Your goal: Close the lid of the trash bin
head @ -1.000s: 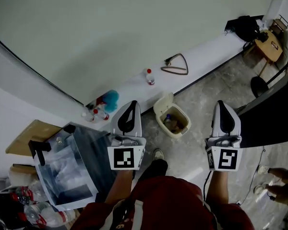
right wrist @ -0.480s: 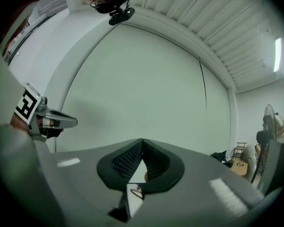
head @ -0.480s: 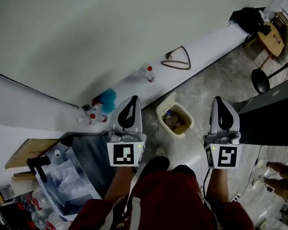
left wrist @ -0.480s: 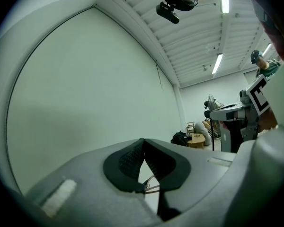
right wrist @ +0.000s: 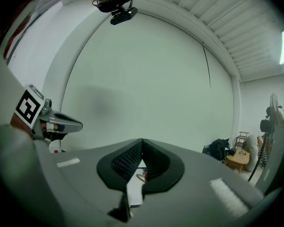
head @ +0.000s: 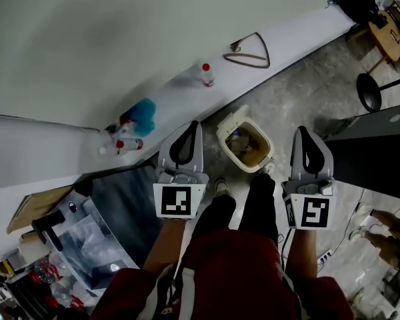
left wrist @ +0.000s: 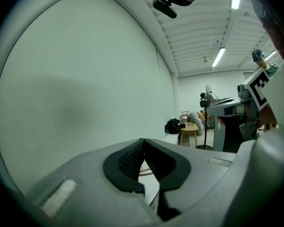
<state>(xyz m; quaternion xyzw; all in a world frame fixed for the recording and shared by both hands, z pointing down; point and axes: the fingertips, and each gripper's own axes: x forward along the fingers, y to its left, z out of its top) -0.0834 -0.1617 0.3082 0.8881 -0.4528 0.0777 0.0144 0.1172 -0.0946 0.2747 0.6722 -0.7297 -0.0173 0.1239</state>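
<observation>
Small cream plastic trash bin [head: 253, 169] on grey floor [head: 300, 92], ahead between tools; hinged lid [head: 231, 120] stands open at far side. Left tool [head: 194, 128], right tool [head: 301, 132]: jaws together, empty. Lid likely light, stiff; push top edge down.

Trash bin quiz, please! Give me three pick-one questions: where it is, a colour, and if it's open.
1. Where is the trash bin? A on the floor B on a table C on a chair
2. The cap of the small bottle is: A green B red C black
3. The bin's lid is: A shut B gone C open
Answers: 1 A, it stands on the grey floor; 2 B, the cap shows red; 3 C, the lid tilts up and rubbish shows inside.
</observation>
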